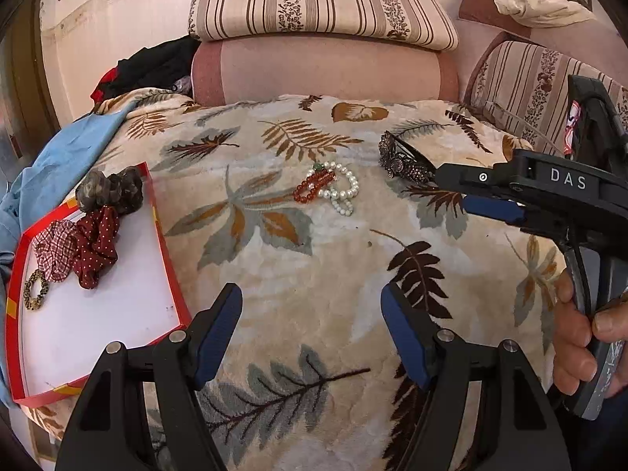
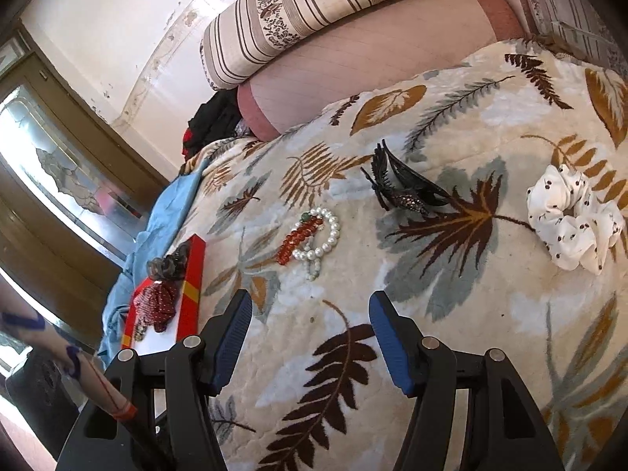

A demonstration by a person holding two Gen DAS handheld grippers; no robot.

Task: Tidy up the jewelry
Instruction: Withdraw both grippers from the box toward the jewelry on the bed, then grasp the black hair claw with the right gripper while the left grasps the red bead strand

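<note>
On the leaf-print blanket (image 1: pixel 314 259) lie a pearl bracelet (image 1: pixel 345 192) and a red bead bracelet (image 1: pixel 314 188), touching each other. To their right is a dark jewelled hair claw (image 1: pixel 404 159). My left gripper (image 1: pixel 312 306) hovers open over bare blanket, nearer than the bracelets. My right gripper (image 1: pixel 455 190) comes in from the right, its tips just below the claw. In the right wrist view it (image 2: pixel 310 310) stands open and empty, with the pearls (image 2: pixel 327 235), red beads (image 2: pixel 298 241) and claw (image 2: pixel 408 190) ahead. A white dotted scrunchie (image 2: pixel 569 219) lies far right.
A red-rimmed white tray (image 1: pixel 110 325) at the left holds a dark scrunchie (image 1: pixel 110 190), a maroon dotted one (image 1: pixel 96 247), a checked one (image 1: pixel 55 247) and a leopard hair tie (image 1: pixel 35 288). Blue cloth (image 1: pixel 59 161) lies beside it. Striped cushions (image 1: pixel 322 4) and a pink bolster (image 1: pixel 325 70) line the back.
</note>
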